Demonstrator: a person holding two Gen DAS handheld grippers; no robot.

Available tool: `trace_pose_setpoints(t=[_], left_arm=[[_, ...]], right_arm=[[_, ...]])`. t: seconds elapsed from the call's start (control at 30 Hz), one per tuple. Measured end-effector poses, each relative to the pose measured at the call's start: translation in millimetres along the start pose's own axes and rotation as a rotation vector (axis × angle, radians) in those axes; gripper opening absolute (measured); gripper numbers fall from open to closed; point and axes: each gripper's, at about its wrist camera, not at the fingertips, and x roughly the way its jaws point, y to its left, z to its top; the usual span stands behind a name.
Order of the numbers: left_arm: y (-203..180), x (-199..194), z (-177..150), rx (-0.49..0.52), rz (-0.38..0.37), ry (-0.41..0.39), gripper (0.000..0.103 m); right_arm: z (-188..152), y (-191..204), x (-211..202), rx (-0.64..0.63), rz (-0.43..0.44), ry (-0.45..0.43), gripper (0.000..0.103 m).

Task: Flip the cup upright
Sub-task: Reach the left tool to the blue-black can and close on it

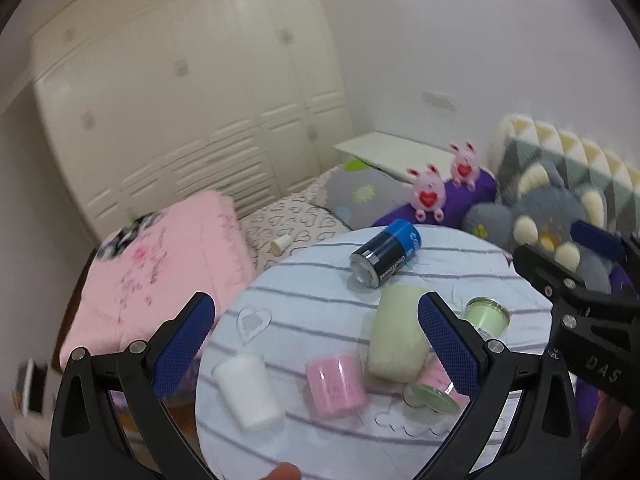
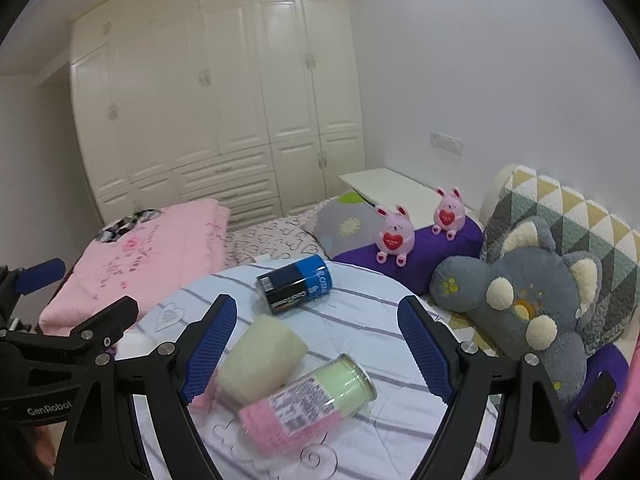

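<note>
We hold both grippers above a round striped table (image 1: pixel 304 312) pushed against the bed, so everything sits within easy reach ahead of the fingers. Straight ahead of the right gripper (image 2: pixel 316 348), its jaws wide apart and holding nothing, lie a cream cup (image 2: pixel 260 360) on its side and, nearer us, a pink-and-green jar (image 2: pixel 308 400), also toppled. Beyond both rests a blue-black can (image 2: pixel 296 286). The left gripper (image 1: pixel 316 344) is likewise spread and empty; between its fingers we see a pink cup (image 1: pixel 336 380) and, nearer its left finger, a white cup (image 1: pixel 248 392), both lying down. We judge no cup is gripped yet; the open jaws suit straddling one before tipping it upright.
</note>
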Motion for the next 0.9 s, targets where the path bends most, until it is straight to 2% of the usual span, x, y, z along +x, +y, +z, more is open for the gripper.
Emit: trace_pose_setpoints(t=[0.2,0.37,0.6,0.83,0.9], left_arm=[[-15,63,29,0.189,-0.124,0.08,0.103],[-37,118,42,0.35,-0.152,0.149,0.103],[-52,175,54,0.408,-0.275,0.249,0.103],[-66,231,61,0.423,-0.32,0.34,0.102],[-72,246,59,0.432,-0.298,0.371,0.102]], right_arm=[[4,-15,41,0.072,-0.041,0.041,0.084],[6,-22,76,0.104,-0.046,0.09,0.084],[8,-31,120,0.136,-0.083,0.146,0.084],[9,-51,158,0.221,-0.135,0.232,0.084],[6,-55,168,0.248,-0.148,0.267,0.084]])
